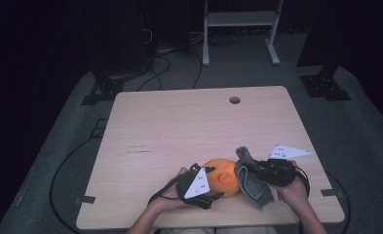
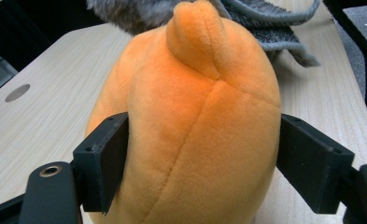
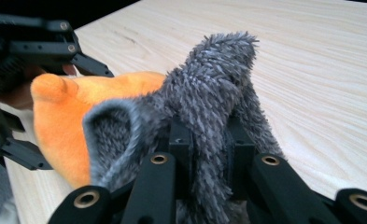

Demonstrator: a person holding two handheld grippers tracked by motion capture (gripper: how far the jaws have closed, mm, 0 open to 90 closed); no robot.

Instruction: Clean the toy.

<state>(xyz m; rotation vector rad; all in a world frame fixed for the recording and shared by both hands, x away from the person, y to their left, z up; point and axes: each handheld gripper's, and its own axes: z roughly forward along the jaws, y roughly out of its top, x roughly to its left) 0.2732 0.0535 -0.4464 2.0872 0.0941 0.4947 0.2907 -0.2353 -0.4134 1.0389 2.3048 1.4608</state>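
Hands come in at the near edge of the worktop (image 1: pixel 179 126), two of them, each holding one gripper. The left gripper (image 2: pixel 202 158) has its fingers (image 2: pixel 104 163) pressed on both sides of one orange plush toy (image 2: pixel 195 130), so they are clamped on it. The toy sits on the wood near the front edge, a little right of the middle, and a small bump sticks up from its top. In the high view the toy (image 1: pixel 224 177) lies between the two grippers.

The right gripper (image 3: pixel 209 140) has its fingers (image 3: pixel 181 140) squeezed together on one gray fuzzy cloth (image 3: pixel 214 88). A fold of the cloth stands up above the fingers, and the rest hangs down and touches the orange toy's side.

No words or labels can be read on anything.

Farther back, the worktop has one round hole (image 1: pixel 235 100). Beyond it, on the gray floor (image 1: pixel 364 136), are black cables (image 1: pixel 155 68) and a white rack (image 1: pixel 240 24).
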